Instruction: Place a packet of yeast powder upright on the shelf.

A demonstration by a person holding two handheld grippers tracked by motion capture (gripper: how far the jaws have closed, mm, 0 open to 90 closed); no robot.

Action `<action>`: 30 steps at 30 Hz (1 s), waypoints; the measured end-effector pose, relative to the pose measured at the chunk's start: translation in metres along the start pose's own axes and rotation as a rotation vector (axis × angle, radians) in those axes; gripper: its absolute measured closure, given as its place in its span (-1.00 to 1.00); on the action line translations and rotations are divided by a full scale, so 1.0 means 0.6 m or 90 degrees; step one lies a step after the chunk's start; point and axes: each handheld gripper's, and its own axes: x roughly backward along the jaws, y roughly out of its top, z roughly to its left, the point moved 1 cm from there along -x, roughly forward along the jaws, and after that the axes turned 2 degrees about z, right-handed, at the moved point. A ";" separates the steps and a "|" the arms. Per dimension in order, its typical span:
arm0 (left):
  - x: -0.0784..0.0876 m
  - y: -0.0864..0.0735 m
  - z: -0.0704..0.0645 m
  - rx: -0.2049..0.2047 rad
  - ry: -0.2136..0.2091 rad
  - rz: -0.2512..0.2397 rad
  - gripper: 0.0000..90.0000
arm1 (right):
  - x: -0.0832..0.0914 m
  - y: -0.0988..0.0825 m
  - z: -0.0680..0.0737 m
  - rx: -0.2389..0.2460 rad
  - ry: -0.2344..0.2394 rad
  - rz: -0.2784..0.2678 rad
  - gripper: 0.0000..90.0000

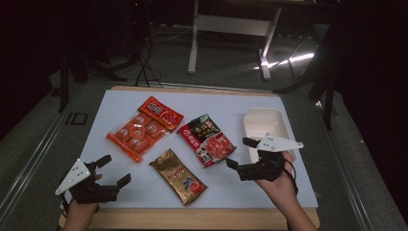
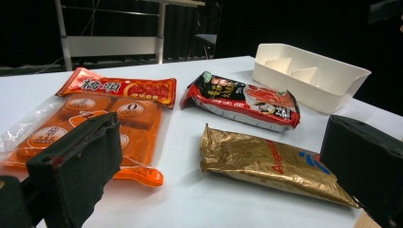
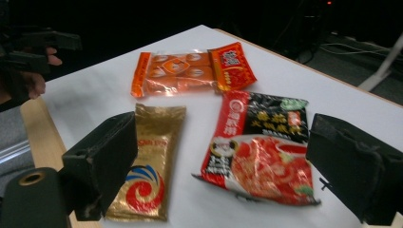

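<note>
Three snack packs lie flat on the tabletop (image 1: pixel 110 103), white tray (image 1: pixel 263 126) empty, so nothing's done I'd say: right tongs (image 1: pixel 237 152) gape just beside the red-black pack (image 1: pixel 207 139), left tongs (image 1: pixel 115 169) gape, holding nothing.

Left gripper (image 1: pixel 113 169) is held low at the near left, jaws spread wide. Right gripper (image 1: pixel 239 152) is held at the near right, jaws likewise parted, pointed leftward. Nothing is gripped.
</note>
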 end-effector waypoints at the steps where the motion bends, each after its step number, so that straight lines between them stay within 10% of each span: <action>1: -0.001 0.000 0.000 0.001 -0.001 0.000 -0.98 | 0.000 0.000 0.000 0.000 0.000 0.000 -0.78; 13: -0.005 0.000 -0.008 -0.011 -0.044 0.001 -0.98 | -0.091 0.038 0.027 0.044 0.045 0.039 -0.77; 30: -0.010 -0.002 -0.011 -0.027 -0.034 0.027 -0.98 | -0.202 0.046 0.043 0.036 0.079 0.084 -0.70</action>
